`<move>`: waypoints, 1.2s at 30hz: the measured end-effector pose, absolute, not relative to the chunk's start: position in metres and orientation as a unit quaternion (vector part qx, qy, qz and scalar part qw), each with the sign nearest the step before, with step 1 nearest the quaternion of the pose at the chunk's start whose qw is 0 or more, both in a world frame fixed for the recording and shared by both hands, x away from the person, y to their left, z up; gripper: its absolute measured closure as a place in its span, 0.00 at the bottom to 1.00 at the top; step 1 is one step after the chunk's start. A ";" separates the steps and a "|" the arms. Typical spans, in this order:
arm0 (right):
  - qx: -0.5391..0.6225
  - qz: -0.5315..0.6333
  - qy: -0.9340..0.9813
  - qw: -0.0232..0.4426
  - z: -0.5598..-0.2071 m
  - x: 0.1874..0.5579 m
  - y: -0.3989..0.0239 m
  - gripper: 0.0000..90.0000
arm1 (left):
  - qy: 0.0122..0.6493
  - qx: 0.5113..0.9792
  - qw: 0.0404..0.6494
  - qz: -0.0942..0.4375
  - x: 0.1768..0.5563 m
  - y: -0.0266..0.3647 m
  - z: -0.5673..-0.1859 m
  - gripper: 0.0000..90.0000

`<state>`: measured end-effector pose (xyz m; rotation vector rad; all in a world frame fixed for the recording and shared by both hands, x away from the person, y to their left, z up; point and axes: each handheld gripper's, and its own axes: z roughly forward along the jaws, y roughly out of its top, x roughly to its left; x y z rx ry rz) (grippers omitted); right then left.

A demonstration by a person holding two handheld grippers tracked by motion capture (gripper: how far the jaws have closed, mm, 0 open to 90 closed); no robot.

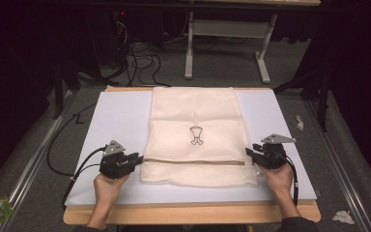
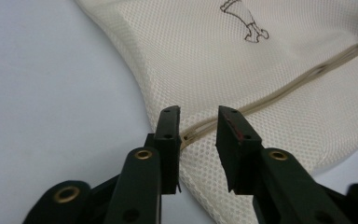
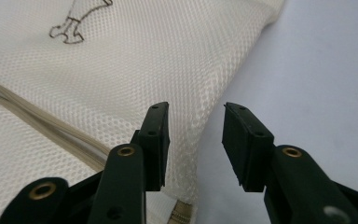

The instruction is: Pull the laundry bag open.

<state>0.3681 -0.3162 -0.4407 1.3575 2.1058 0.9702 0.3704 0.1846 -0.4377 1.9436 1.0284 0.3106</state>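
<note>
Mesh laundry bag (image 1: pixel 194 133), cream, lies flat down the middle of the counter (image 1: pixel 121 116), its far edge at the counter's back rim and its near edge a little short of the front. Fine open netting, thin, clearly soft; judge it very light and limp, likely to sag and fold on itself once lifted by one point, so two holds at opposite sides look sensible. Small outline drawing (image 1: pixel 196 135) printed near its centre. A tan zip line (image 1: pixel 195 162) runs straight across the lower part from side to side; the seam there is doubled and firmer, so probably the best place to pinch, at either end where the netting meets the side hem. Mesh should give the pads decent bite, though a single layer could slip or stretch. Left claw (image 2: pixel 197 128) sits at the bag's left edge, jaws spread with the zip end and hem between them, pads not pressing. Right claw (image 3: pixel 196 135) at the right edge, also spread, straddling the side hem, one jaw over netting and one over bare counter, nothing gripped. Counter top is a smooth pale sheet on a wooden board (image 1: pixel 188 212), matte, low friction likely, so the bag may slide. Room dim; grey floor, cables (image 1: pixel 140 60) and a white frame leg (image 1: pixel 189 46) behind, crumpled paper scraps (image 1: pixel 343 216) on the floor at right.
</note>
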 end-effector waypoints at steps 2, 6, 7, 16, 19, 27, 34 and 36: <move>0.491 0.359 0.760 0.229 -0.436 0.365 -0.318 0.71 | 0.414 0.780 0.452 0.131 0.369 0.186 -0.435 0.73; 0.493 0.384 0.746 0.231 -0.430 0.359 -0.327 0.73 | 0.415 0.773 0.457 0.144 0.369 0.189 -0.431 0.69; 0.494 0.390 0.742 0.231 -0.429 0.358 -0.330 0.73 | 0.415 0.771 0.460 0.148 0.369 0.191 -0.430 0.68; 0.512 0.423 0.706 0.246 -0.420 0.346 -0.357 0.71 | 0.416 0.756 0.471 0.180 0.368 0.204 -0.419 0.63; 0.519 0.432 0.694 0.250 -0.419 0.343 -0.364 0.70 | 0.421 0.752 0.472 0.187 0.368 0.208 -0.417 0.61; 0.531 0.444 0.675 0.255 -0.419 0.339 -0.378 0.69 | 0.439 0.734 0.479 0.197 0.369 0.220 -0.417 0.58; 0.547 0.457 0.656 0.249 -0.423 0.339 -0.392 0.67 | 0.452 0.722 0.480 0.209 0.374 0.228 -0.418 0.57; 0.552 0.457 0.651 0.250 -0.425 0.339 -0.395 0.67 | 0.455 0.719 0.481 0.210 0.375 0.229 -0.419 0.57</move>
